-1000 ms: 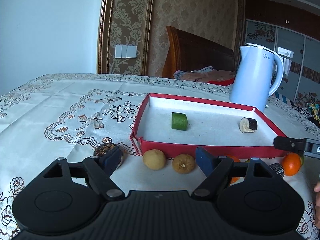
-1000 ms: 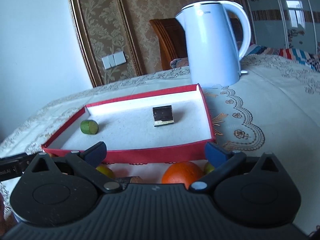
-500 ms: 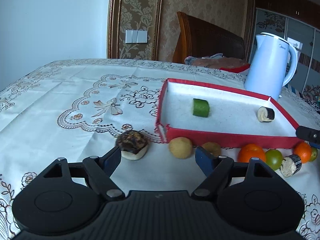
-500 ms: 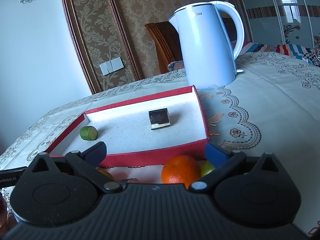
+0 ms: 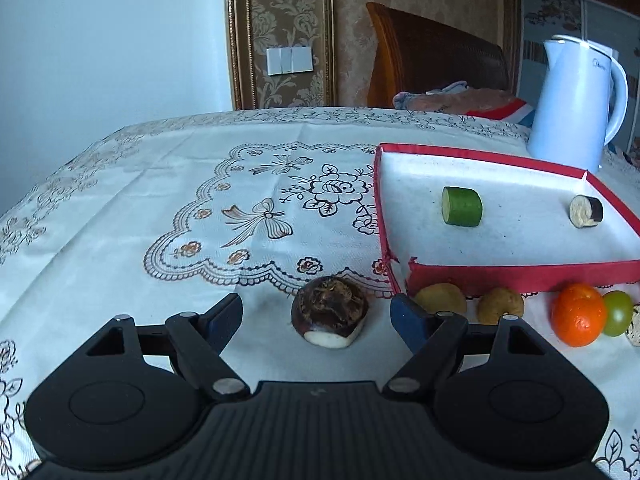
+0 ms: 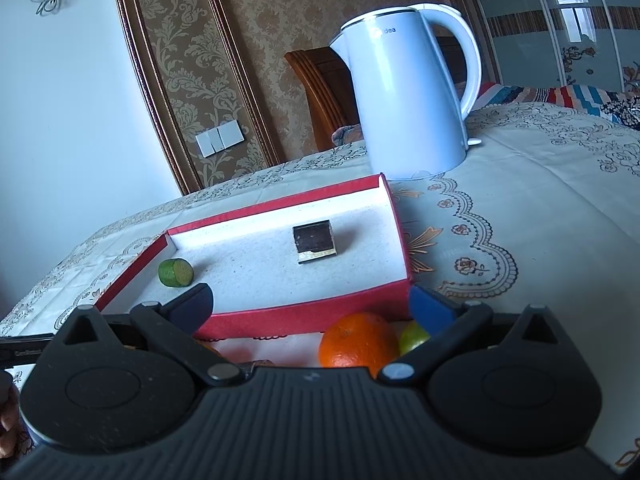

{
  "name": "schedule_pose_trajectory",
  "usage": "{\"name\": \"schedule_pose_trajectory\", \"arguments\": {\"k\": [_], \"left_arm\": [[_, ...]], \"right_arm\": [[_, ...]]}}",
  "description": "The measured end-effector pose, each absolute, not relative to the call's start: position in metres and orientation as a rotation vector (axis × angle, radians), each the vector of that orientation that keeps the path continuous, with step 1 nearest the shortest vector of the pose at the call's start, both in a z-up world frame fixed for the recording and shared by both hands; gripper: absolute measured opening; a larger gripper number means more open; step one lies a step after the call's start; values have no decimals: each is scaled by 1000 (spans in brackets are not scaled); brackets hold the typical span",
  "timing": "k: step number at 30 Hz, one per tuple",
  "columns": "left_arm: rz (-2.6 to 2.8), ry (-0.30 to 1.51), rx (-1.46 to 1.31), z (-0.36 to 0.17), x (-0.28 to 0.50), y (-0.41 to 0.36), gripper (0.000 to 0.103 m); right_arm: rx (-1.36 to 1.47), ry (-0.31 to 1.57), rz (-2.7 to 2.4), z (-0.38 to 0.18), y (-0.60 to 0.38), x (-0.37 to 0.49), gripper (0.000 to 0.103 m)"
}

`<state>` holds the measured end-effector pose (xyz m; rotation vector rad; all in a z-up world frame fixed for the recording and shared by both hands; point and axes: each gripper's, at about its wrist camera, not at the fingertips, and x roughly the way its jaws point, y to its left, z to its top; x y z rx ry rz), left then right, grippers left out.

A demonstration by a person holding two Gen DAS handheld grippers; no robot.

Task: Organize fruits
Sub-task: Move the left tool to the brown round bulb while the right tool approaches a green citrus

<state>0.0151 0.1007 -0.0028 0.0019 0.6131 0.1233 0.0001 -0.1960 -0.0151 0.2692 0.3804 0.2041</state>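
Two grippers spread wide | left gripper flanks brown chestnut-like fruit, untouched, on bench | right gripper over orange beside red tray

White electric kettle is the big thing here, sitting on an embroidered cream tablecloth with brown flower and bow stitching. Right behind the kettle there's a dark wooden headboard, with some rumpled fabric bunched up at its foot. Further off to the kettle's left, a triple light switch is mounted on gold damask wallpaper, and past that it's just a plain pale wall.
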Motion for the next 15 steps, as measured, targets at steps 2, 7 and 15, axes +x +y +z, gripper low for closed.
{"name": "schedule_pose_trajectory", "arguments": {"k": [2, 7, 15], "left_arm": [[115, 624, 4, -4, 18, 102, 81], [104, 651, -8, -7, 21, 104, 81], [98, 634, 12, -7, 24, 102, 80]], "right_arm": [[264, 383, 204, -15, -195, 0, 103], [261, 385, 204, -16, -194, 0, 103], [257, 386, 205, -16, -193, 0, 103]]}}
